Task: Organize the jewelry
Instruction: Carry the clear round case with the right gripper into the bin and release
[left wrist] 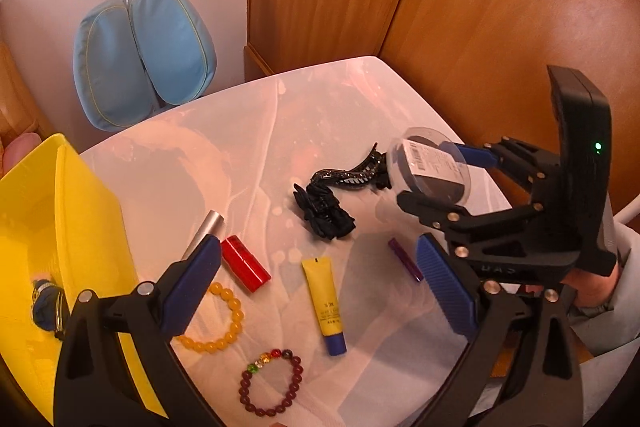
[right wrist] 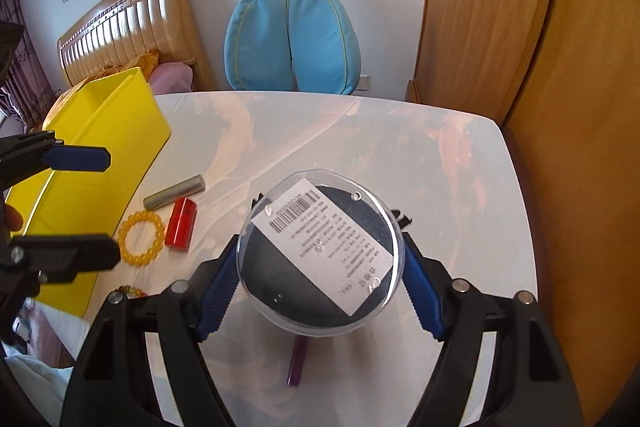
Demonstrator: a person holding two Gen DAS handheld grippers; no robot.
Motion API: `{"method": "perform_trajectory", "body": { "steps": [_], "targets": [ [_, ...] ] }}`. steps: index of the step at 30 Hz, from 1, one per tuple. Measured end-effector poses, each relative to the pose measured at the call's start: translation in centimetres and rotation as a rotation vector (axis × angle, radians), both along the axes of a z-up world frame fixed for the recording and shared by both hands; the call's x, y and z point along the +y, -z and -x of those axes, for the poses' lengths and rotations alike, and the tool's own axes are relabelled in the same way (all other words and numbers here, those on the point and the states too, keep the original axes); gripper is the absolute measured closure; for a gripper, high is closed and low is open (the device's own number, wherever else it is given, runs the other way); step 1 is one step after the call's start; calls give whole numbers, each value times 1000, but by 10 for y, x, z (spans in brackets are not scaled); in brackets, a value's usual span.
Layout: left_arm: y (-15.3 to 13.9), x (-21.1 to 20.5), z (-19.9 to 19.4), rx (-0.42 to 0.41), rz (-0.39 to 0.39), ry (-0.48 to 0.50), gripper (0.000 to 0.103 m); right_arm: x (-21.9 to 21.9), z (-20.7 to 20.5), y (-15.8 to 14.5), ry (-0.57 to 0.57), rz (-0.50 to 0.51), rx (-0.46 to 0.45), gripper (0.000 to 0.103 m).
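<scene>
A: In the left wrist view our left gripper (left wrist: 316, 291) has its blue pads wide apart and holds nothing. Under it, on the white table (left wrist: 240, 131), lie the amber bead bracelet (left wrist: 218, 319) and the dark red bead bracelet (left wrist: 271, 383). The yellow plastic bin (left wrist: 60, 227) stands just beside them, with some blue thing inside.

B: And our right gripper (left wrist: 436, 175) carries the round clear plastic case with a barcode label (left wrist: 432, 163) above the black hair claw (left wrist: 352, 171).

A: In the right wrist view the right gripper (right wrist: 320, 279) is clamped on the case (right wrist: 320, 255) at its curved sides, in the air over the table (right wrist: 460, 167). A purple tube (right wrist: 298, 363) lies below.

B: We think the smooth round wall can slip between the pads if we tilt it, and it can fall on the items before it reaches the bin (right wrist: 104, 131).
</scene>
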State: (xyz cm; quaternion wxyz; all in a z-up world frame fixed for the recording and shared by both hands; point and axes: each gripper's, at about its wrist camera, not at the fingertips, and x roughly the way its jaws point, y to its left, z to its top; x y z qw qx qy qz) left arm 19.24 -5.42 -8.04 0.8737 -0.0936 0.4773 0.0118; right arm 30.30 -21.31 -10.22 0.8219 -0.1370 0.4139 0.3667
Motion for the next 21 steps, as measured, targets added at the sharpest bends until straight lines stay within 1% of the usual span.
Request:
{"method": "perform_trajectory", "body": {
  "steps": [6, 11, 17, 21],
  "targets": [
    [-16, -8, 58, -11, -49, -85, 8, -29, 51, -27, -26, -37, -34, 26],
    [-27, -11, 111, -25, -60, -171, 8, -38, 90, -41, -80, -84, -40, 26],
    [-44, -4, 156, -44, -74, -221, 8, -25, 121, -54, -143, -119, -44, 26],
    [-52, 19, 164, -73, -98, -239, 8, -7, 133, -63, -156, -131, -66, 26]
  ]
}}
